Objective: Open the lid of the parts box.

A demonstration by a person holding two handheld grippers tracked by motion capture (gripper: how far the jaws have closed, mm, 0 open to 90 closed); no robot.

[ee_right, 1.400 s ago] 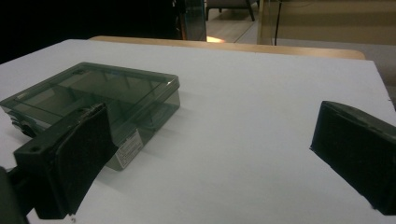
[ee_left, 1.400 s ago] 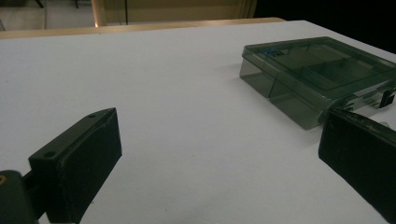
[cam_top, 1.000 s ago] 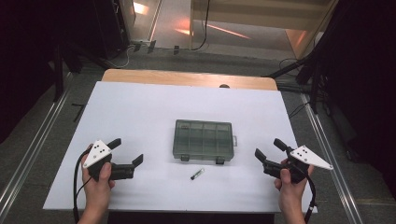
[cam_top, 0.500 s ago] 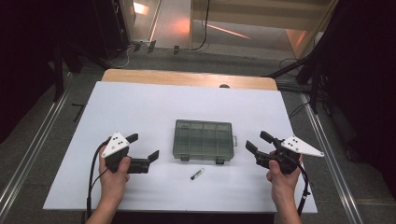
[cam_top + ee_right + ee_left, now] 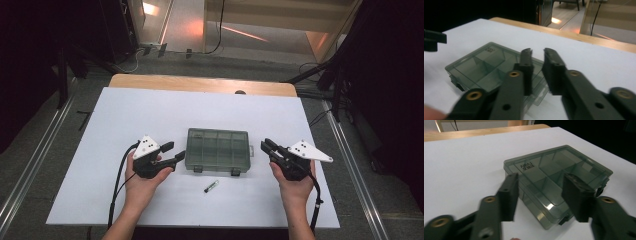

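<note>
A smoky green see-through compartment box [image 5: 218, 150] lies lid down in the middle of the white table [image 5: 150, 110]. My left gripper [image 5: 176, 150] points at its left end from just short of it. In the left gripper view its jaws [image 5: 541, 195] stand apart and have just been closing, with the box [image 5: 554, 170] ahead of them and nothing pressed between the pads. My right gripper [image 5: 266, 144] points at the box's right end. Its jaws [image 5: 538, 51] have just been closing to a thin slit, empty, with the box [image 5: 484, 67] beyond.
A small dark screw-like piece [image 5: 211, 186] lies on the table in front of the box. A wooden board edge [image 5: 200, 84] runs along the table's far side. Metal rails [image 5: 30, 165] flank the table, with dark floor beyond.
Both hands moved inward along the table toward the box's ends. The left jaws narrowed from wide apart. The right jaws came almost together.
</note>
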